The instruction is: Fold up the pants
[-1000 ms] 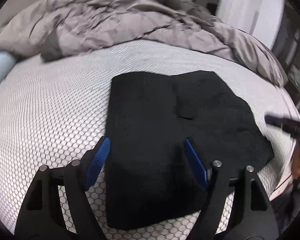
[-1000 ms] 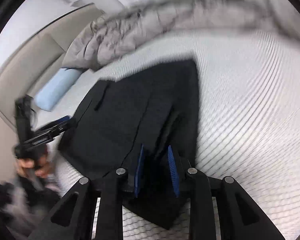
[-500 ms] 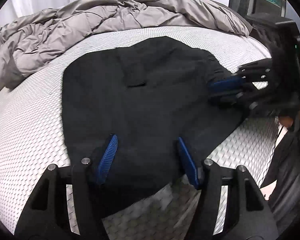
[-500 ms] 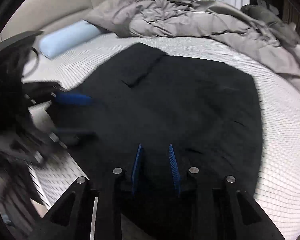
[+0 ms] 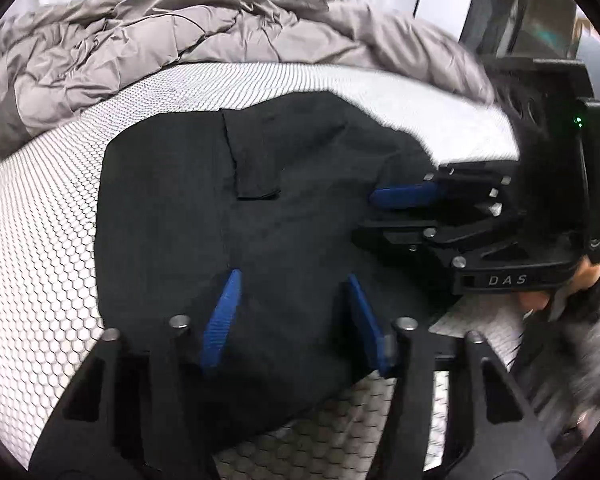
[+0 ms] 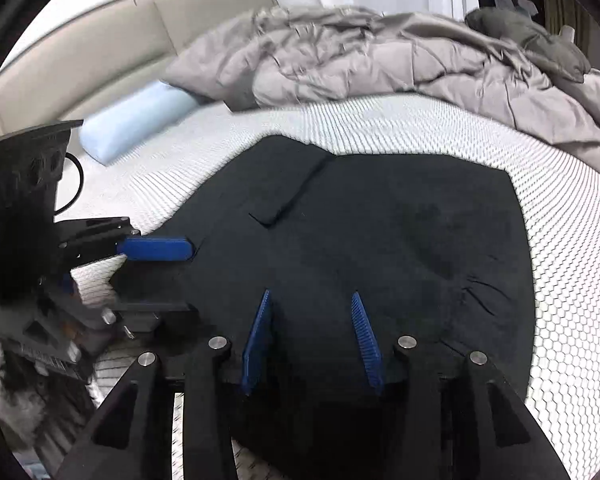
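I see the black pants (image 5: 260, 208) folded flat on the bed's white honeycomb mattress (image 5: 32, 240), on the near side of the grey duvet (image 5: 160, 40). My left claw (image 5: 292, 312) is closing over their near edge, pads not pressing yet. My right claw (image 6: 312, 336) is opening above the pants, gripping nothing.

A rumpled grey duvet (image 6: 400, 60) lay heaped at 12 o'clock on the honeycomb-patterned mattress (image 6: 572, 280); 1 pale blue bolster pillow (image 6: 136, 124) rested at 10 o'clock beside a beige headboard (image 6: 100, 48).
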Motion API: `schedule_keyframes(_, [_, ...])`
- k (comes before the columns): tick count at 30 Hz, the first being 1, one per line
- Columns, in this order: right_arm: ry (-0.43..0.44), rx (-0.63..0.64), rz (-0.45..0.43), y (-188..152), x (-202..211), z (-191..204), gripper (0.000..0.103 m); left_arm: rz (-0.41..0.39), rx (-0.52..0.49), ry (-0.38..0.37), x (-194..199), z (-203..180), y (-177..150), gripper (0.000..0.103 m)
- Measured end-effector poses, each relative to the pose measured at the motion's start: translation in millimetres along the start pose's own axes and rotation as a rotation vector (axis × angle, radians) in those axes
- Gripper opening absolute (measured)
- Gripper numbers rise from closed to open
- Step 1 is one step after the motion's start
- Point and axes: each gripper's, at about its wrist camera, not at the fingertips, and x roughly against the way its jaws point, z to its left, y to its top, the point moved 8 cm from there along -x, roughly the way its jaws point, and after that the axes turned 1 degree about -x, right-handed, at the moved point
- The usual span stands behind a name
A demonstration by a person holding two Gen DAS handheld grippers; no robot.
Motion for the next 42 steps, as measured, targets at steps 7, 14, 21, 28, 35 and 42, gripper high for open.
schedule_keyframes(7, [-0.13, 0.083, 0.026, -16.7, 17.7, -21.2, 0.04, -0.012, 0.068, -0.001, 20.6, 26.1, -13.6, 0.039])
schedule_keyframes(14, [-0.008, 0.01, -0.07, 6.9, 25.7, -0.8, 0.042, -0.108, 0.092, -0.096, 43.6, 10.8, 13.1, 0.04])
schedule_keyframes(21, [-0.096, 0.049, 0.032, 1.7, -12.5, -5.6, 0.044, 0.015, 0.058, -0.071, -3.0, 3.7, 9.5, 0.038])
schedule_keyframes(28, [-0.109, 0.056, 0.01, -9.7, 17.4, -20.9, 0.043, -0.008, 0.066, 0.001, 17.6, 17.6, -3.2, 0.038])
schedule_keyframes(35, [-0.023, 0.001, -0.053, 16.2, 8.4, 2.3, 0.045, -0.03, 0.031, 0.02, 3.1, 18.2, 26.8, 0.038])
schedule_keyframes(42, [-0.131, 0.028, 0.062, -2.8, -5.8, -25.2, 0.041, 0.004, 0.039, 0.058, -8.9, 42.3, 20.8, 0.034])
